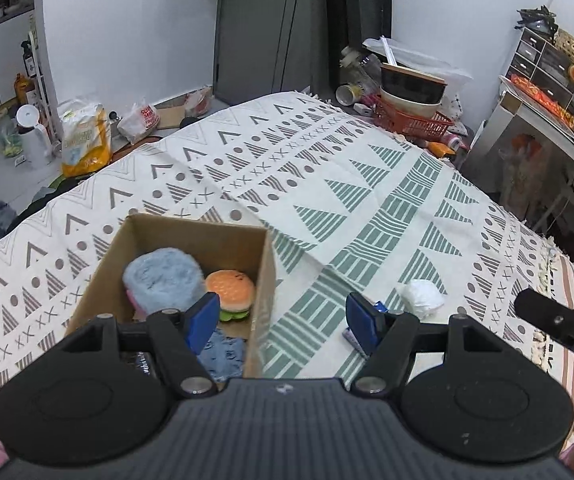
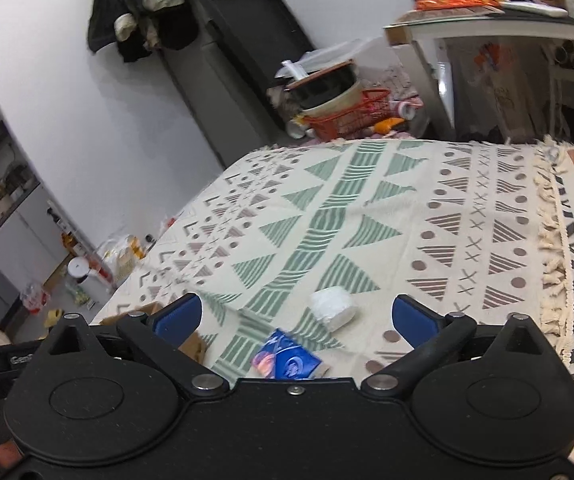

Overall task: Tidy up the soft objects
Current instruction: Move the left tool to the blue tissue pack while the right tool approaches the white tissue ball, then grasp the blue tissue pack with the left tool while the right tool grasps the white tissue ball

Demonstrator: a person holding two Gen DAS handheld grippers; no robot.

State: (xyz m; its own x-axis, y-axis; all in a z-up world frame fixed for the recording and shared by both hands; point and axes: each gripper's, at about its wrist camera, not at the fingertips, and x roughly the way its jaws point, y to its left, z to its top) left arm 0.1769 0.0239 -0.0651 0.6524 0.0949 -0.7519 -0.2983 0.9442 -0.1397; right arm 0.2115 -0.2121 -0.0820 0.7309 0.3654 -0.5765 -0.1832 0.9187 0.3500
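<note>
A cardboard box (image 1: pixel 265 280) stands on the patterned cloth and holds a fluffy blue plush (image 1: pixel 163 280), a burger plush (image 1: pixel 231 290) and a blue cloth (image 1: pixel 223 354). My left gripper (image 1: pixel 283 320) hangs open over the box's right wall, nothing between its fingers. To the right lie a white soft roll (image 1: pixel 421 296) and a blue packet (image 1: pixel 353 338), partly hidden by the right finger. In the right wrist view my right gripper (image 2: pixel 297 316) is open above the white roll (image 2: pixel 334 307) and the blue packet (image 2: pixel 287 360). A corner of the box (image 2: pixel 193 346) shows at left.
The cloth (image 1: pixel 327 184) covers a bed. Beyond its far edge stand a red basket (image 1: pixel 415 122) with bowls and other clutter. A counter (image 1: pixel 543 120) runs along the right. Bags (image 1: pixel 85 136) and a white jug (image 1: pixel 33 136) sit on the floor at left.
</note>
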